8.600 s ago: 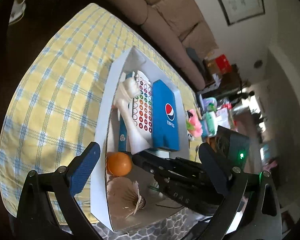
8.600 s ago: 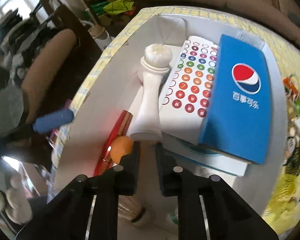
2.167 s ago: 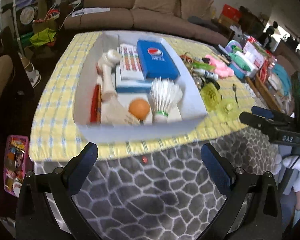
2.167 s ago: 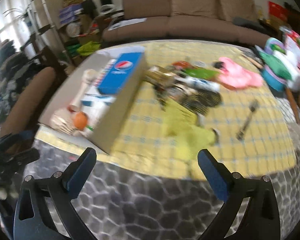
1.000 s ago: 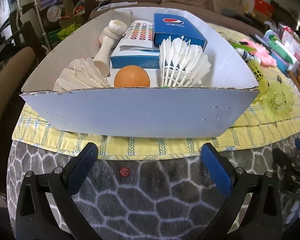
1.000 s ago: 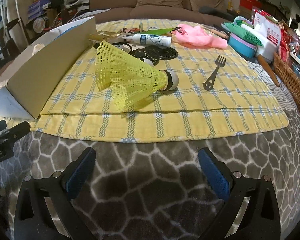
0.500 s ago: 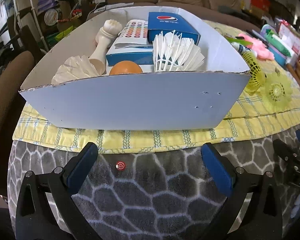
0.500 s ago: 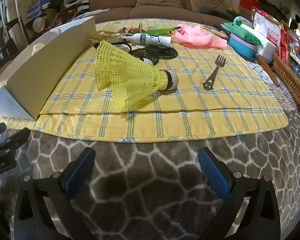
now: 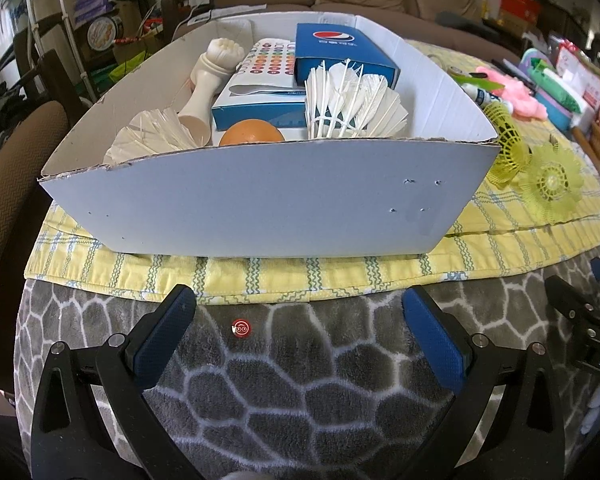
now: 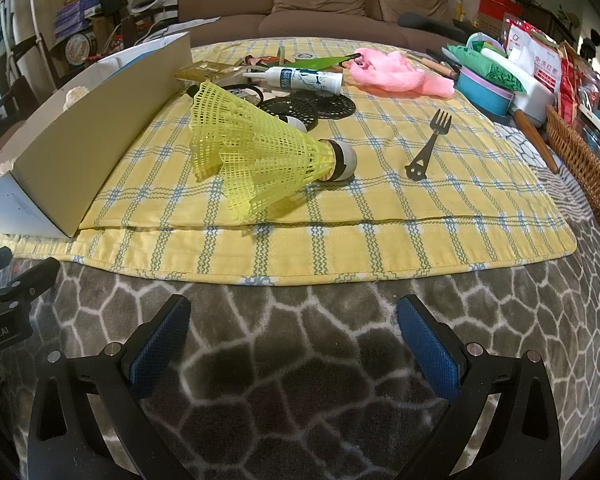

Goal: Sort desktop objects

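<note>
Left wrist: two white shuttlecocks (image 9: pixel 352 98), one orange ball (image 9: pixel 252 132).

In the cardboard box (image 9: pixel 260 204): 2 white feather shuttlecocks (image 9: pixel 352 100); 1 orange ball (image 9: pixel 252 133); 1 white brush (image 9: pixel 210 76); 1 blue Pepsi box (image 9: pixel 340 50); 1 sheet of coloured dots (image 9: pixel 270 62). On the yellow cloth (image 10: pixel 340 220): 2 yellow shuttlecocks (image 10: pixel 256 152); 1 fork (image 10: pixel 430 146); 1 white bottle (image 10: pixel 300 78); 2 black round mesh discs (image 10: pixel 300 110); 1 pink cloth (image 10: pixel 396 72).
</note>
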{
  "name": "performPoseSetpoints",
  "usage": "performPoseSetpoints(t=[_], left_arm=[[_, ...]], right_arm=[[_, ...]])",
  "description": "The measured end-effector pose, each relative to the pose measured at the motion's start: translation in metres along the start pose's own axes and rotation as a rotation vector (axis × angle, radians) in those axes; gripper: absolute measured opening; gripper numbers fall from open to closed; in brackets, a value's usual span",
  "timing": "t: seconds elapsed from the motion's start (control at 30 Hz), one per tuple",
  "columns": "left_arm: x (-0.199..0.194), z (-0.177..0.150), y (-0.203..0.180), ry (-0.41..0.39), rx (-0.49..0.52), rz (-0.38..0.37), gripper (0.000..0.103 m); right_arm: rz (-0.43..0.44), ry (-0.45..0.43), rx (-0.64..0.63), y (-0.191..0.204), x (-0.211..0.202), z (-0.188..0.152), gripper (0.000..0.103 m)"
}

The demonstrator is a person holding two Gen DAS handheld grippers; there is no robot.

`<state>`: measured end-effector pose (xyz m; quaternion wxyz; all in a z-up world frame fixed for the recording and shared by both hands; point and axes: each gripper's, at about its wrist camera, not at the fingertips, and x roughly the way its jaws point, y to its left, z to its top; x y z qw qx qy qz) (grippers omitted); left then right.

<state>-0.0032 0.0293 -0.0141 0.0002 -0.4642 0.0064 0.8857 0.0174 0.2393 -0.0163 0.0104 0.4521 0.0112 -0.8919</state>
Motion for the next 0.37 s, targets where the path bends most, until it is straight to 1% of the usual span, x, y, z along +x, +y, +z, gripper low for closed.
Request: performPoseSetpoints(t=[0.27,0.37], left_arm=[[-0.0016,-0.0012,-0.0013,-0.006,0.014,0.019,0.103],[-0.0009,-0.0004,0.0007,-0.002,0.008,0.009,0.103]], right_arm=[[0.0,0.0,0.0,0.001,0.0001,-0.0001,0.103],[0.0,0.0,0.0,0.0012,0.0001,-0.0001,0.103]])
